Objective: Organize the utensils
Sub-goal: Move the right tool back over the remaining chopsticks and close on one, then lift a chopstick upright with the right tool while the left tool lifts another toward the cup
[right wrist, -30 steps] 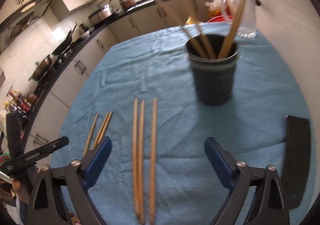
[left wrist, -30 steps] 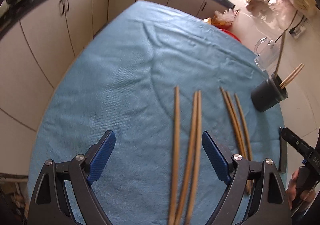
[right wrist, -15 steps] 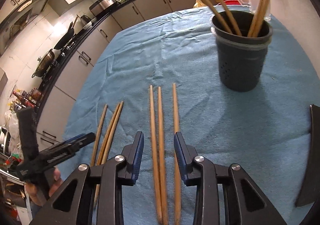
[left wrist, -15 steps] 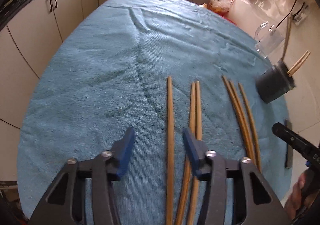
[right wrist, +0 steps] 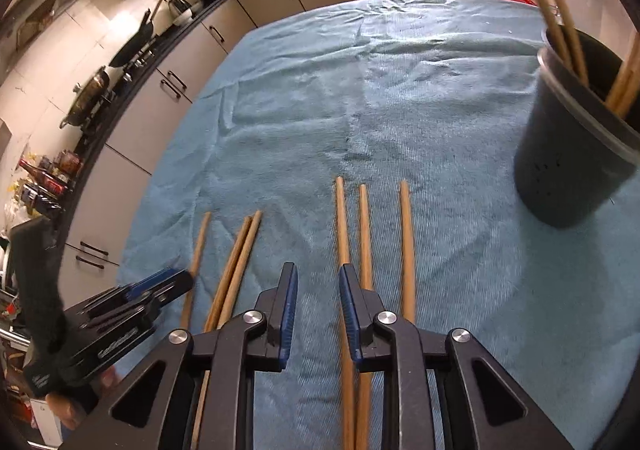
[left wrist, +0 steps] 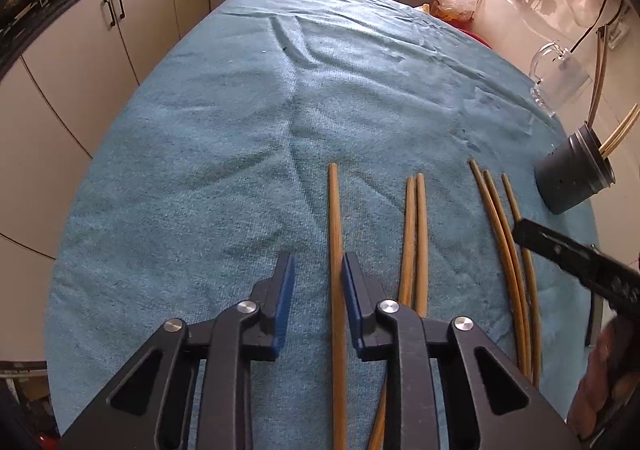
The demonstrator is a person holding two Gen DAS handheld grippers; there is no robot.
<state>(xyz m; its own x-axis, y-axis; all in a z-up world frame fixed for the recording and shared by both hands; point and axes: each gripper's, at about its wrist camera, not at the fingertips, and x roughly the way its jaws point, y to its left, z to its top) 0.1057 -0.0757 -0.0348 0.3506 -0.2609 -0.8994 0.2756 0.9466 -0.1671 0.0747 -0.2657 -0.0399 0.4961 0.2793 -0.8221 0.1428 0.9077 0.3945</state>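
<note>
Several wooden chopsticks lie in two groups on a blue towel (left wrist: 240,130). In the left wrist view my left gripper (left wrist: 318,262) hangs over the left group. Its jaws are closing, with a single chopstick (left wrist: 334,218) between them, close to the right pad and clear of the left one. A pair of chopsticks (left wrist: 414,226) lies just right of it. In the right wrist view my right gripper (right wrist: 318,270) is closing too. The leftmost chopstick (right wrist: 342,218) of the right group runs between its jaws. Neither grip has tightened.
A dark round holder (left wrist: 572,182) (right wrist: 576,170) with several chopsticks stands at the towel's right side, with a glass jug (left wrist: 560,78) behind it. Kitchen cabinets (left wrist: 120,30) run along the left and far sides. Each gripper shows in the other's view: the right gripper (left wrist: 580,262) and the left gripper (right wrist: 140,298).
Both grippers' jaws have narrowed from wide open to a small gap. The left has sunk over the single chopstick. The right has slid left, away from the holder, over the right group.
</note>
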